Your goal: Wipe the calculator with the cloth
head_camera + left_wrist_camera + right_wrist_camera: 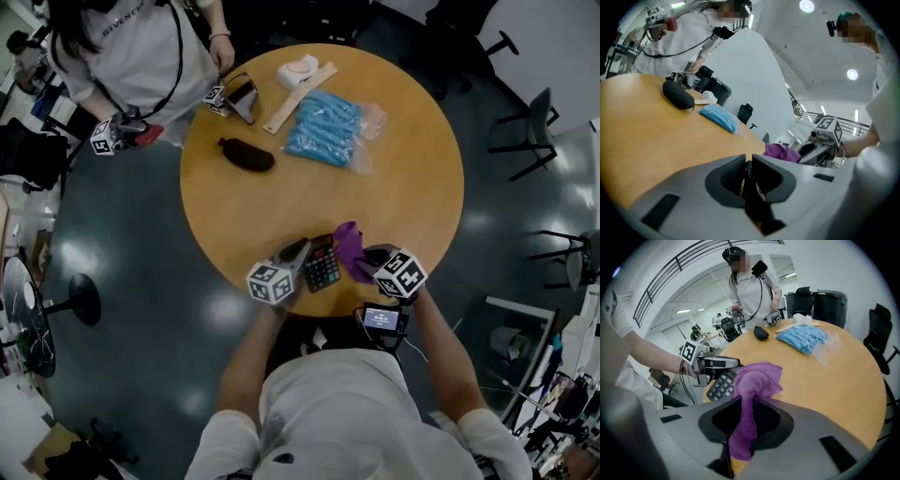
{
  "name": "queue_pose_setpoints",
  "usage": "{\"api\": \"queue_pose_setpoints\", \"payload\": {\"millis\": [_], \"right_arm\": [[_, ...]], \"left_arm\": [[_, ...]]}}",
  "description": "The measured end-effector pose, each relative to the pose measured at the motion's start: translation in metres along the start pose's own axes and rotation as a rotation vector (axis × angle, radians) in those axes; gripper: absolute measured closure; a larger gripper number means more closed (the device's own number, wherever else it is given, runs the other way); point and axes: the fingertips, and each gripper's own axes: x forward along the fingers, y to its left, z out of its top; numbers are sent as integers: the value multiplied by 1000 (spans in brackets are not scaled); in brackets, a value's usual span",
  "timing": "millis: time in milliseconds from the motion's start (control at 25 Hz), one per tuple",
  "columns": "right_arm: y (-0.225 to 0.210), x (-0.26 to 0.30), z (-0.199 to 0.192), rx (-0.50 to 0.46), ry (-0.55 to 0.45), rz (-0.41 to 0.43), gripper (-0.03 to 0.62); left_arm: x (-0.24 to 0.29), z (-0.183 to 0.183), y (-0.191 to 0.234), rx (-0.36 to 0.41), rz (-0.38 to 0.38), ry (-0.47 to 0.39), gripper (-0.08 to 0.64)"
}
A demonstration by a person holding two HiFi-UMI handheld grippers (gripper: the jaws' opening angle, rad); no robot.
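Note:
A black calculator [323, 266] lies near the front edge of the round wooden table [412, 178]. My left gripper [302, 255] is shut on its left edge, and the dark edge shows between the closed jaws in the left gripper view [747, 161]. A purple cloth [351, 249] hangs bunched from my right gripper [367, 261], just right of the calculator. In the right gripper view the cloth [752, 380] is pinched in the right gripper [747, 401] and droops over the calculator [721, 386]. The left gripper [715, 363] shows there too.
Further back on the table lie a blue pack in clear plastic [325, 128], a black pouch [247, 155], a wooden strip [298, 97] and a white object [300, 69]. A second person [141, 47] stands at the far left with another gripper [234, 97] on the table. Chairs [525, 131] stand around.

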Motion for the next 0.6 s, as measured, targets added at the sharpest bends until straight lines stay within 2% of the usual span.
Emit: {"api": "queue_pose_setpoints", "payload": {"millis": [280, 440, 600], "right_arm": [[2, -2, -3, 42, -22, 6, 520], [1, 1, -7, 45, -21, 12, 520], [5, 2, -10, 57, -23, 15, 520]], "left_arm": [[6, -1, 10, -8, -29, 74, 512], [8, -3, 14, 19, 6, 111, 494], [6, -8, 19, 34, 83, 145, 479]]}}
